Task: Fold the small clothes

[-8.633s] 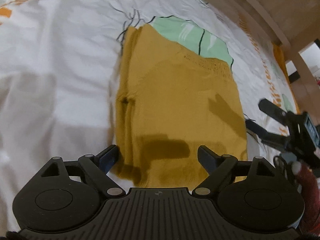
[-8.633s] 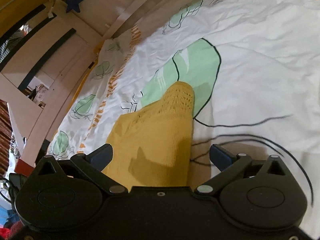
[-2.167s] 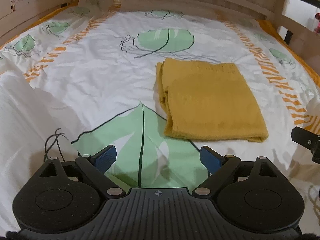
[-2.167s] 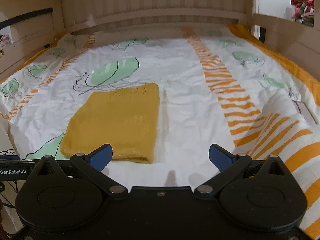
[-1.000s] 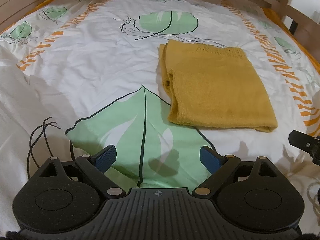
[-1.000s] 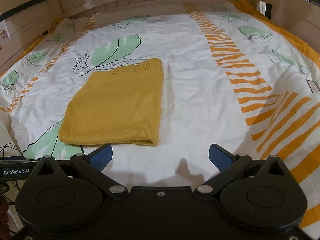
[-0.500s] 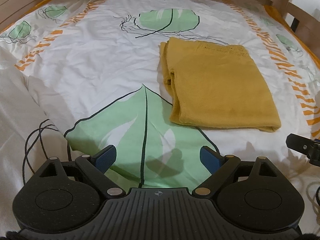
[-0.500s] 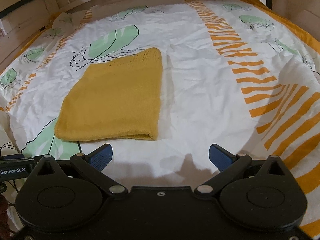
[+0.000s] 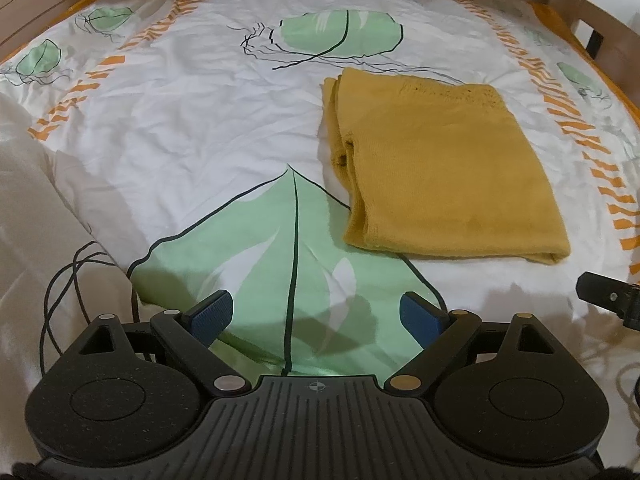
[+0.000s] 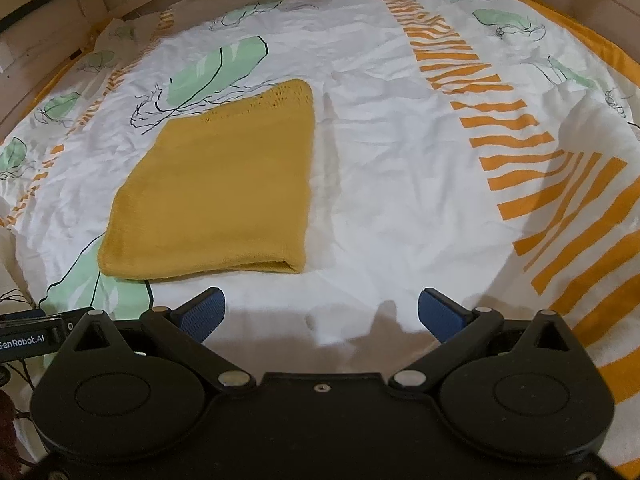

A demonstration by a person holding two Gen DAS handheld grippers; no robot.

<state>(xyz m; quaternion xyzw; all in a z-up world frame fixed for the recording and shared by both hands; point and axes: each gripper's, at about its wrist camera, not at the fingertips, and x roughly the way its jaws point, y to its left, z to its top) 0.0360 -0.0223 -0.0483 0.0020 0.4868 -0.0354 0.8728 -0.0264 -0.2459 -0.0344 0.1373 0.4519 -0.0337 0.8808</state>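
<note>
A mustard-yellow knitted garment [image 9: 436, 168] lies folded into a flat rectangle on the bed, its layered edges on its left side. In the right wrist view the same garment [image 10: 216, 188] sits ahead and to the left. My left gripper [image 9: 316, 316] hovers open over a green leaf print, short of the garment's near left corner, nothing between its blue pads. My right gripper [image 10: 320, 314] is open too, over bare white sheet just short of the garment's near right corner. A black part of the right gripper [image 9: 608, 296] shows at the left wrist view's right edge.
The bed sheet [image 9: 200, 120] is white with green leaves and orange stripes [image 10: 520, 160]. Wooden rails [image 10: 52, 8] enclose the bed at the back and sides. A thin black cable [image 9: 68, 272] loops on the sheet at the near left. A crumpled white cover [image 9: 24, 208] rises at the left.
Both grippers have tipped a little further down, so the folded garment sits slightly nearer in both views. The garment itself has not moved, and both grippers stay open.
</note>
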